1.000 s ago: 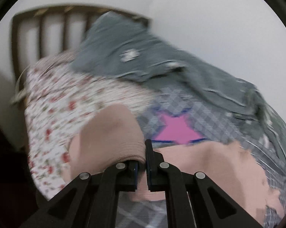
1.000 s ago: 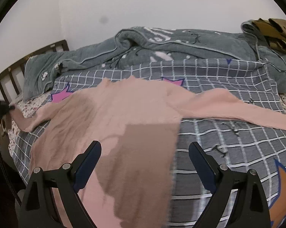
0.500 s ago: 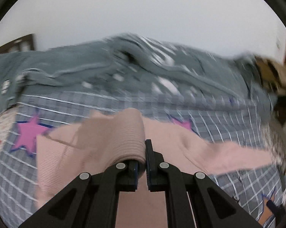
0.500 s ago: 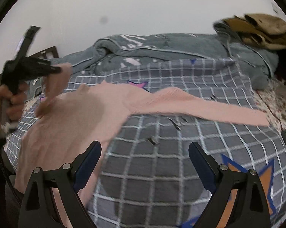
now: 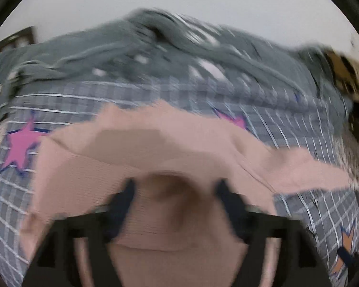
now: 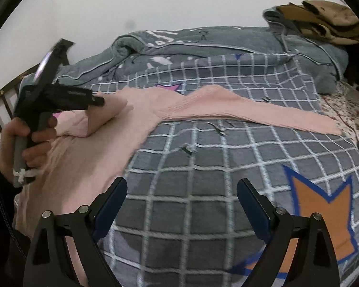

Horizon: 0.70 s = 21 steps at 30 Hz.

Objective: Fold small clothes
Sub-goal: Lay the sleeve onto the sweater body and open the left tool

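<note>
The black left gripper [image 5: 174,205], gripped by a bare hand [image 6: 24,148], has just been opening, fingers [image 5: 122,203] apart, while the black right gripper [image 6: 181,205] stands wide with nothing between.

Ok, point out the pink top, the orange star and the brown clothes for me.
pink top [image 6: 251,112]: right wrist view, on its outstretched sleeve.
orange star [image 6: 322,217]: right wrist view, on its orange middle.
brown clothes [image 6: 322,19]: right wrist view, middle of the pile.

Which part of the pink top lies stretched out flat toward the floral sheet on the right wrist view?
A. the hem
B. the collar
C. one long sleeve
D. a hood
C: one long sleeve of the pink top runs across the checked blanket toward the floral sheet.
</note>
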Available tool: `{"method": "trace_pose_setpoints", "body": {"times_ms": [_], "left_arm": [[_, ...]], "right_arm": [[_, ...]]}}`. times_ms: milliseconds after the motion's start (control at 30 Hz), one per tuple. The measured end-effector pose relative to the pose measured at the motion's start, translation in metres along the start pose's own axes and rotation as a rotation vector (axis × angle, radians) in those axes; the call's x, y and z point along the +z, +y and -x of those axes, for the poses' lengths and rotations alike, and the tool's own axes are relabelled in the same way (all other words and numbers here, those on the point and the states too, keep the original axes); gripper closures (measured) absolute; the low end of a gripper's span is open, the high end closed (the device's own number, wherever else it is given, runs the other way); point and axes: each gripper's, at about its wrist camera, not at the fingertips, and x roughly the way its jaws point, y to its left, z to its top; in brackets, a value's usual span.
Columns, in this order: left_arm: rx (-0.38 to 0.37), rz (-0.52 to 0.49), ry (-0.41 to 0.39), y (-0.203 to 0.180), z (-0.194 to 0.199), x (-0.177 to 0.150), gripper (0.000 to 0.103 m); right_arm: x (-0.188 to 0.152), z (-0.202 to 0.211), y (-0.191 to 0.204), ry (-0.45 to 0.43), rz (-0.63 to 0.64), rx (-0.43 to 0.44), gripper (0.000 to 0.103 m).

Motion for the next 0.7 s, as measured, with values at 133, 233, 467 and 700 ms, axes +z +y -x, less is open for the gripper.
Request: {"method": "trace_pose_setpoints", "body": {"times_ms": [133,233,467,700], "left_arm": [[0.078,0.045,-0.051,0.055,0.013,0.01,0.022],[0.113,0.093,-0.037,0.103,0.016,0.01,0.022],[0.144,0.22,0.059,0.168,-0.016,0.0,0.022],[0.109,0.29,0.156,0.174,-0.064,-0.004,0.048]], "right_arm": [[0.009,-0.007,0.021,-0.008,0.024,0.029,0.011],[0.016,-0.015,0.036,-0.008,0.04,0.039,0.011],[0.038,-0.039,0.071,0.009,0.066,0.046,0.011],[0.072,-0.086,0.121,0.036,0.132,0.019,0.011]]}}
